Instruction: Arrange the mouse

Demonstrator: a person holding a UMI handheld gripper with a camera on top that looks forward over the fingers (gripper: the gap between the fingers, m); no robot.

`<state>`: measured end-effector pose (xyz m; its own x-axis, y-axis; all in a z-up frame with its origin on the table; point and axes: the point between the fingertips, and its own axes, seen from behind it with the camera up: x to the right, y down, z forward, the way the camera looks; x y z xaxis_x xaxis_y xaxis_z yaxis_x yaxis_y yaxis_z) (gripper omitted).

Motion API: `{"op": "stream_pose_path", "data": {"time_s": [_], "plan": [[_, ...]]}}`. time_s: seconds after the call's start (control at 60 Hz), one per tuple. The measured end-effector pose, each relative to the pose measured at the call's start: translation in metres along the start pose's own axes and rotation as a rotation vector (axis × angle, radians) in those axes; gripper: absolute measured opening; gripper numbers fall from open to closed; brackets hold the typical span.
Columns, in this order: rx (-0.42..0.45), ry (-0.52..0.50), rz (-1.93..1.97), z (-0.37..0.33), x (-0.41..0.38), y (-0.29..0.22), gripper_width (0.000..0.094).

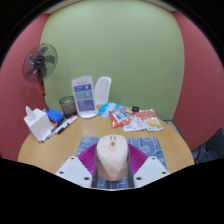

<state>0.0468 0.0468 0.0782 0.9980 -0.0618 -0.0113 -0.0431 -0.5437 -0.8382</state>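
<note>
Gripper view is showing the mouse, a smooth, rounded beige shell, sitting low at centre frame between the two magenta pads. The gripper is closing snugly on its sides, apparently gripping it. Judging by this, pickup is done and placement is remaining. Ahead, the round wooden table is carrying a glossy white box and crinkly snack packets.

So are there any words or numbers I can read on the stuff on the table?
None can be read.
White box: blue print, too small to read.
Snack packets: print too blurred.
Mouse, held between the hand-held gripper's fingers: no visible label.
</note>
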Motion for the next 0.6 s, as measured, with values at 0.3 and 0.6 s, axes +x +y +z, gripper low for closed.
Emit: {"op": "stream_pose_path", "data": {"time_s": [0.3,0.6], "plan": [[-0.132,-0.028,0.003,0.027,0.023,0.073,0.0694],[-0.049,0.031,-0.034,-0.078,0.024,0.028,0.0845]]}}
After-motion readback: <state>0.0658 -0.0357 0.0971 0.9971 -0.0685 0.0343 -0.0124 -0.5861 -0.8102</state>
